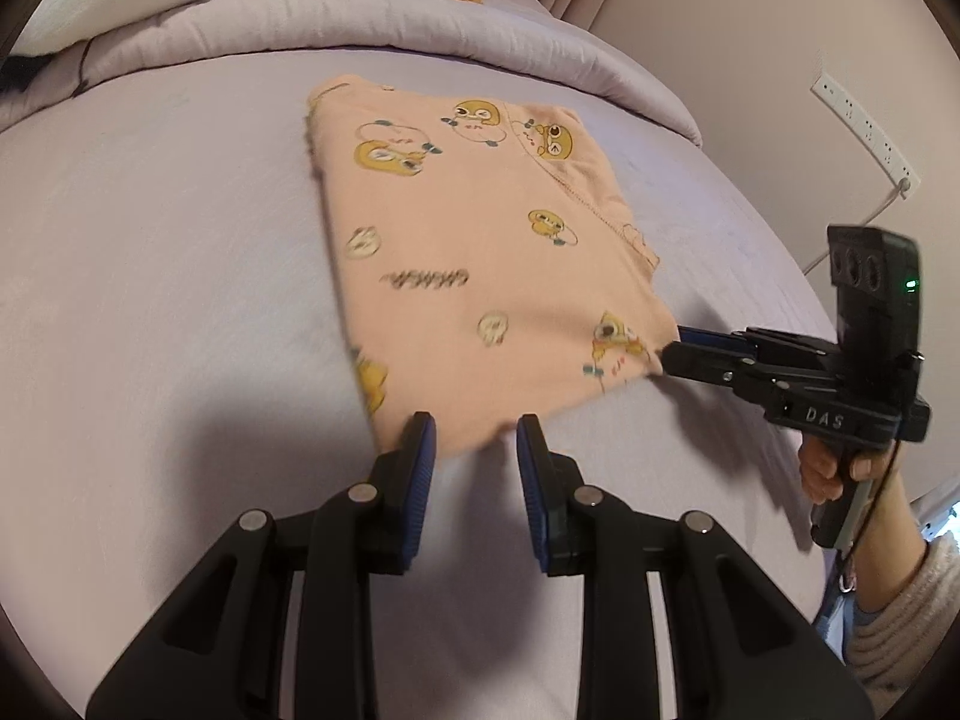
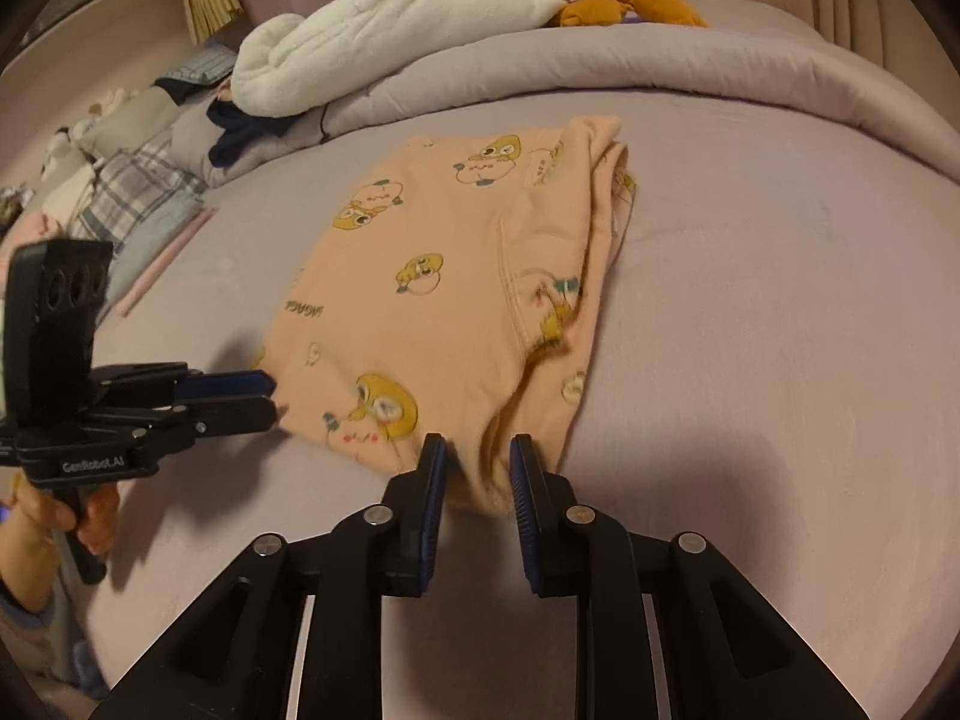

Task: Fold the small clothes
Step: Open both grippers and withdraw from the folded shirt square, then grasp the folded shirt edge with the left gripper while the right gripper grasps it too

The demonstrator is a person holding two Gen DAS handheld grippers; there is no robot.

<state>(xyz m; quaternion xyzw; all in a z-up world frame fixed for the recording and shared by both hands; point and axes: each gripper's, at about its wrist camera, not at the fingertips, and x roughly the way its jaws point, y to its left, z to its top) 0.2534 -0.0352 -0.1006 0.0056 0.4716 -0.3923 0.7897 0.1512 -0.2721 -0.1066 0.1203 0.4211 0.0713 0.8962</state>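
Observation:
A peach garment (image 1: 480, 228) printed with yellow cartoon figures lies folded into a rough rectangle on the lilac bed sheet (image 1: 150, 276). My left gripper (image 1: 474, 432) is at its near left corner, and the cloth edge fills the narrow gap between the blue pads (image 1: 423, 450). My right gripper (image 2: 478, 450) has the near right corner of the garment (image 2: 456, 276) bunched between its pads. Each gripper also shows in the other's view: the right gripper (image 1: 669, 348) and the left gripper (image 2: 273, 399), both with tips at a garment corner. The near edge looks slightly raised off the sheet.
A rolled lilac duvet (image 2: 660, 78) runs along the far side, with a white and orange plush toy (image 2: 390, 30) on top. Piled clothes (image 2: 138, 192) sit at the far left. A power strip (image 1: 864, 126) hangs on the right wall. A person's hand (image 1: 834, 468) holds the right gripper.

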